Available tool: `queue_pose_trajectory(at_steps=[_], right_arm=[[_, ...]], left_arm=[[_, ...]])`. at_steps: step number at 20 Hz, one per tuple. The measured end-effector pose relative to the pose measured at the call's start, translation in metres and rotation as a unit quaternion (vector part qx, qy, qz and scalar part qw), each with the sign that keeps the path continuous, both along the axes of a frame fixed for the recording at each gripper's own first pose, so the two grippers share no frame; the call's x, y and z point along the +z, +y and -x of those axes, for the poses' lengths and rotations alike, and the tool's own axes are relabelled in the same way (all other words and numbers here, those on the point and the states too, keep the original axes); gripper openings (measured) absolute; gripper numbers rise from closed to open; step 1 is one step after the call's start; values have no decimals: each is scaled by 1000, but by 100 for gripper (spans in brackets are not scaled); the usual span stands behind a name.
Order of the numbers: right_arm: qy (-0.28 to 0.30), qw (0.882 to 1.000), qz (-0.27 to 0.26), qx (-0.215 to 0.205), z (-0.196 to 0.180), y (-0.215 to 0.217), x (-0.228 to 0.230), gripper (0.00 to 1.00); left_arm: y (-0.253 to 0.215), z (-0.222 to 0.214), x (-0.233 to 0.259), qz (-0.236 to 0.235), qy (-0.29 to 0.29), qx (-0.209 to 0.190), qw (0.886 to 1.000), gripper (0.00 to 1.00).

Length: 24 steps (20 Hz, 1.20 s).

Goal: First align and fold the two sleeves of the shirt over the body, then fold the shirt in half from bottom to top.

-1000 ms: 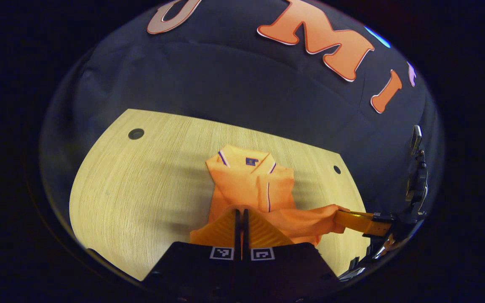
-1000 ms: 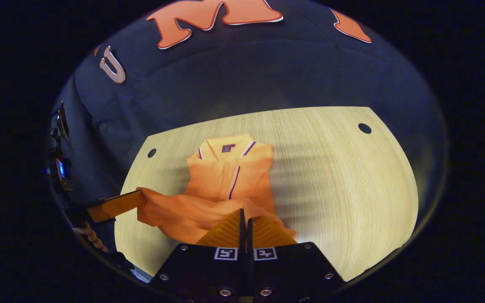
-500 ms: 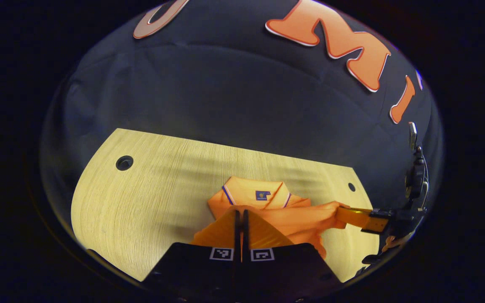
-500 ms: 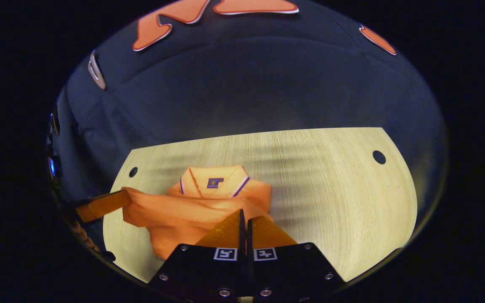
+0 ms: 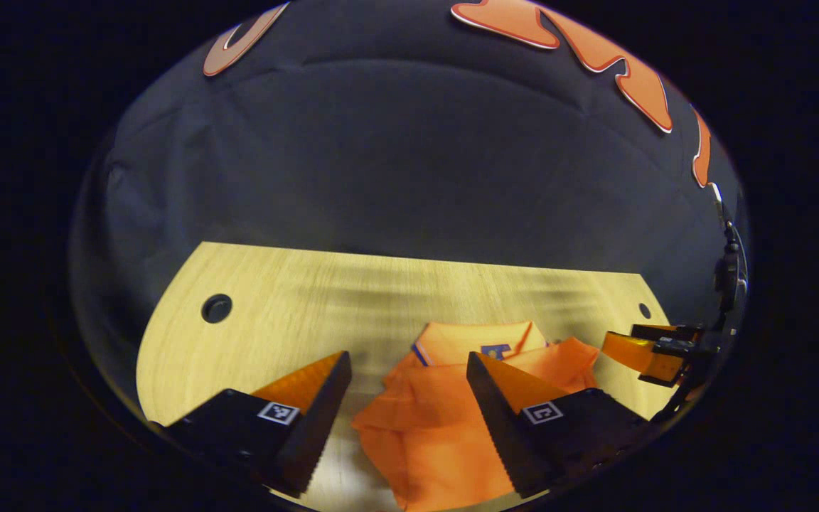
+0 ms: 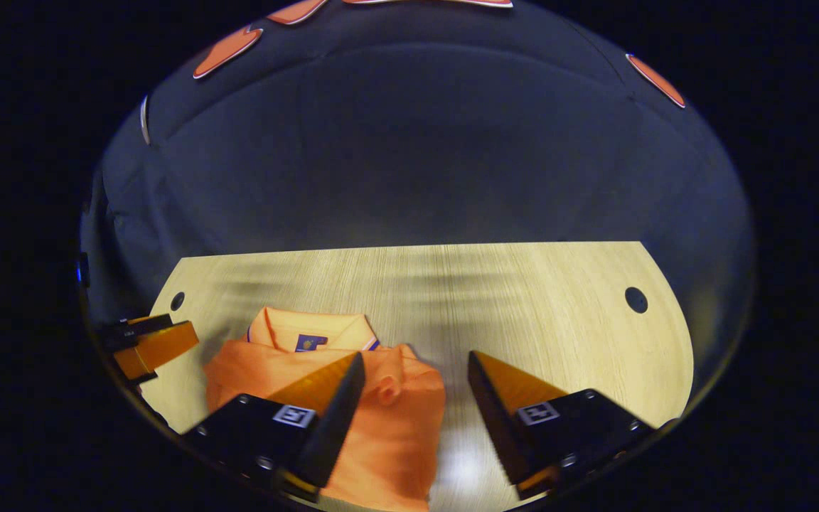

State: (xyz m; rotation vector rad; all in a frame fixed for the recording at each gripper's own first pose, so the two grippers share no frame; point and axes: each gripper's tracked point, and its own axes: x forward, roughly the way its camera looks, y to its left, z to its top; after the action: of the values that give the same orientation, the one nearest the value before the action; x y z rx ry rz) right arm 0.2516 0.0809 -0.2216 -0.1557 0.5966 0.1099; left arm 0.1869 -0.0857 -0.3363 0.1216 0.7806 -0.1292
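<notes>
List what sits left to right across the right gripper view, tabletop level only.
Left gripper → orange polo shirt, folded → bare wooden table → cable hole.

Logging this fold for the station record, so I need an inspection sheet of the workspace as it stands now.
Surface: light wood table with round holes near its corners.
Job's things: orange shirt lying folded, bottom edge brought up near the collar.
Clutter: nothing seen.
Grippers: left gripper open above the shirt; right gripper open, one finger over the shirt.
Cables: nothing seen.
Surroundings: dark cloth wall behind the table.
</notes>
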Motion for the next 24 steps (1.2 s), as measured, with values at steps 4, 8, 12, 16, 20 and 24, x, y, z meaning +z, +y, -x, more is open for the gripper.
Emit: queue_pose_trajectory(at_steps=[4,8,12,16,20,24], right_arm=[[-30,999,-21,-5,9,0,32,100],[-68,997,-39,-8,32,-2,81,100],[-121,991,-59,1,72,-1,141,99],[-178,982,-65,17,129,1,191,99],[-214,974,-66,24,187,-4,217,99],[-244,967,-65,28,233,-14,228,99]], left_arm=[[2,-6,39,1,-49,4,999,98],[-8,5,91,11,-89,-1,996,99],[-18,33,162,11,-145,-5,989,98],[-30,75,232,31,-196,-21,980,98],[-33,124,284,43,-227,-35,972,98],[-34,171,323,43,-276,-38,959,98]])
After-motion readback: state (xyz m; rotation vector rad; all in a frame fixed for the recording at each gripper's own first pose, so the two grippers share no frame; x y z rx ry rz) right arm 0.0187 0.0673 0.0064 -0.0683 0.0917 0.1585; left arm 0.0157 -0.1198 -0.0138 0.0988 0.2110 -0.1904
